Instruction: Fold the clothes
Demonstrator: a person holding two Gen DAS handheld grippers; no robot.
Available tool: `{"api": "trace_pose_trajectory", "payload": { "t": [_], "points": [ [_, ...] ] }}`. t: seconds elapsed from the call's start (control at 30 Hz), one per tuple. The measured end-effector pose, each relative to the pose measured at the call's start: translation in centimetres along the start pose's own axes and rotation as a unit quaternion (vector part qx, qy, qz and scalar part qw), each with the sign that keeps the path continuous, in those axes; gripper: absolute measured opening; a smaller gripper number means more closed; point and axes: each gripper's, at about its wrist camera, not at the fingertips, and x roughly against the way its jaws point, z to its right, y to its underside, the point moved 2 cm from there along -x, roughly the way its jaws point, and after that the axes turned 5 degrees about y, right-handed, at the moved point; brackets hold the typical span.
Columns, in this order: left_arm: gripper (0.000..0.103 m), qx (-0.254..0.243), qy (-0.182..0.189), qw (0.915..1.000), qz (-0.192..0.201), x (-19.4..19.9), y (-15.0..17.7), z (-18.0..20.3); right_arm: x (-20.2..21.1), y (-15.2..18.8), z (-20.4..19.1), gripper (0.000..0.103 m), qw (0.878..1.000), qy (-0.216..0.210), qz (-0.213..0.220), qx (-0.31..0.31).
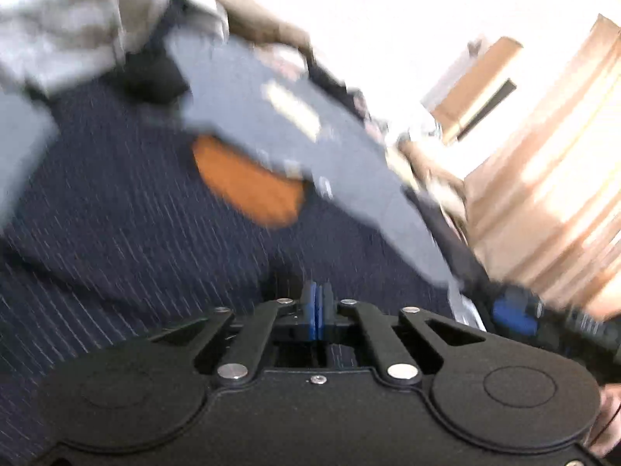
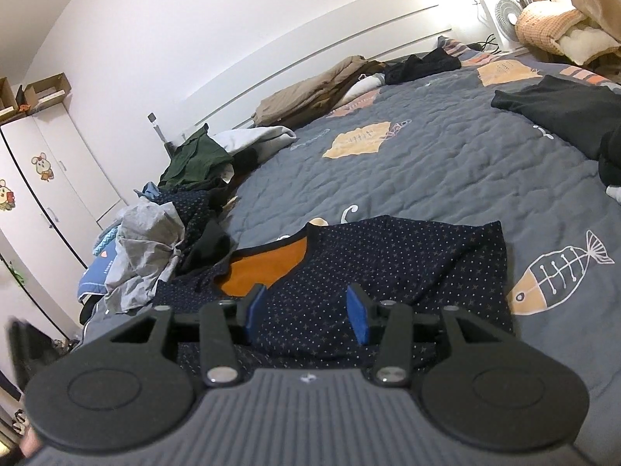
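The right claw (image 2: 306,312) hangs low over the near part of a navy dotted garment (image 2: 388,264), its blue pads (image 2: 359,316) spread wide apart with nothing between them: released. The garment lies flat on the grey quilted bedspread (image 2: 446,163), directly ahead of and beneath the claw, with its orange neck lining (image 2: 268,268) just ahead and left of the left pad. Its far hem ends a little beyond the claw; its right edge runs just right of the claw, beside a fish print (image 2: 559,275). Ahead and to the right the bedspread lies open as far as a black garment (image 2: 559,112) at the far right. To the left the way is crowded: a heap of crumpled clothes (image 2: 155,240) touches the garment's left side, with a green piece (image 2: 194,159) farther back and a white wardrobe (image 2: 50,178) beyond.

The left claw (image 1: 318,310), in a blurred view, has its pads pressed together with navy cloth all around them; whether fabric is pinched between them cannot be told. This view alone shows the garment close up as streaked dots, the orange lining ahead and left of the claw, and a blue-padded gripper end at the right edge. Only the right view shows the bed's full spread, the headboard wall, and a fan (image 2: 500,11) far ahead to the right
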Motion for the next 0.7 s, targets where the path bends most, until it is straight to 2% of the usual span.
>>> {"api": "trace_pose_trajectory", "payload": {
  "t": [0.1, 0.17, 0.23, 0.33, 0.4, 0.53, 0.7],
  "points": [
    [0.001, 0.002, -0.025, 0.9994, 0.024, 2.3, -3.5, -1.5, -0.2, 0.1, -0.1, 0.045, 1.000, 0.001, -0.003, 0.001],
    [0.001, 0.021, -0.032, 0.9992, 0.015, 2.8, -4.3, -2.4, -0.2, 0.1, -0.2, 0.045, 1.000, 0.002, -0.004, 0.002],
    [0.003, 0.011, -0.022, 0.9997, -0.003, 2.2, -3.0, -2.0, -0.4, 0.2, -0.2, 0.045, 1.000, 0.002, -0.005, 0.000],
    [0.012, 0.001, -0.005, 0.9993, -0.037, 0.1, -0.2, -1.3, -0.6, 0.3, -0.3, 0.045, 1.000, 0.004, -0.007, -0.002],
    [0.028, 0.005, 0.000, 0.9983, -0.057, -1.8, 1.9, -1.0, -0.6, 0.4, -0.4, 0.045, 1.000, 0.005, -0.009, 0.000],
    [0.032, 0.008, 0.008, 0.9978, -0.066, -4.4, 3.9, -0.9, -0.5, 0.4, -0.5, 0.045, 1.000, 0.002, -0.008, 0.005],
    [0.037, 0.010, -0.006, 0.9981, -0.061, -6.7, 3.9, -1.4, -1.0, 0.3, -0.3, 0.045, 1.000, 0.000, -0.015, 0.001]
  ]
}}
